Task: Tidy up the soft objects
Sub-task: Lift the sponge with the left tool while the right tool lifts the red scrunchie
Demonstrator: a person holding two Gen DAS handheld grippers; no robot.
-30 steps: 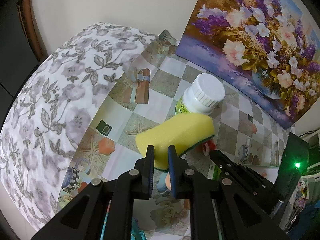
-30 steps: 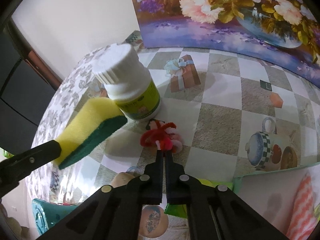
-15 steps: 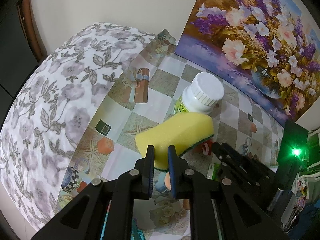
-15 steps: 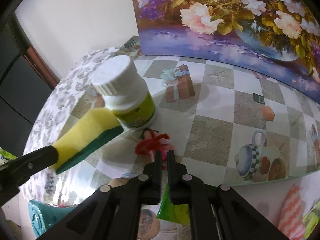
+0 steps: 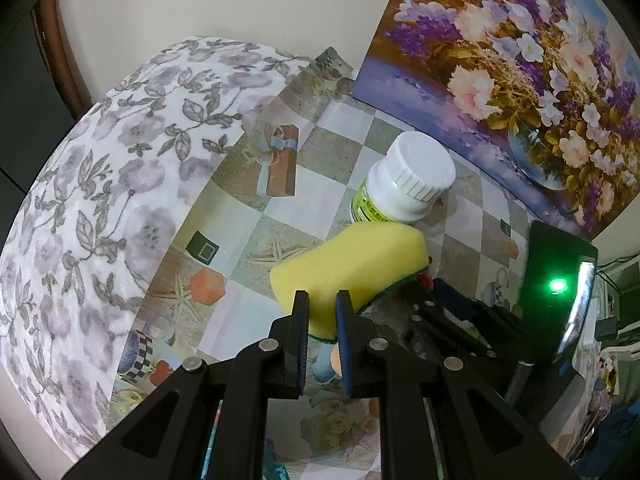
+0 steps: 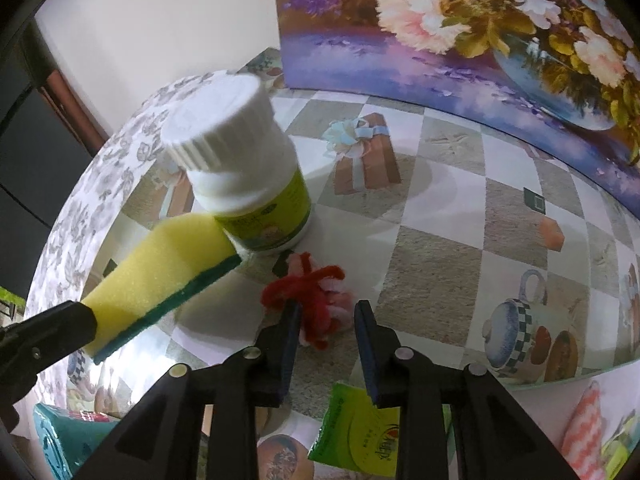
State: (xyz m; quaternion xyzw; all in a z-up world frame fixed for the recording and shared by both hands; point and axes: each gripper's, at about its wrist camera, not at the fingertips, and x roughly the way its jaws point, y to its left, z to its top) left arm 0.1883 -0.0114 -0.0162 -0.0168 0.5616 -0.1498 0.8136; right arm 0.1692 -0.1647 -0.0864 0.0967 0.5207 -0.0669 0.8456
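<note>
My left gripper point(image 5: 322, 302) is shut on a yellow sponge point(image 5: 352, 266) with a green scouring side and holds it above the table; the sponge also shows in the right wrist view point(image 6: 160, 268). My right gripper point(image 6: 326, 312) is open, its fingers on either side of a red and pink yarn pompom point(image 6: 316, 300) that lies on the table. The sponge's tip is near a white-capped bottle point(image 6: 244, 168).
The white bottle point(image 5: 404, 184) with a green label stands on the checked tablecloth point(image 6: 440, 264). A flower painting point(image 6: 480, 28) leans against the wall at the back. A green sachet point(image 6: 356, 432) and a teal container point(image 6: 56, 436) lie near the front edge.
My right gripper has opened and now straddles the yarn pompom, which it held shut before. The left gripper still holds the sponge in about the same place.
</note>
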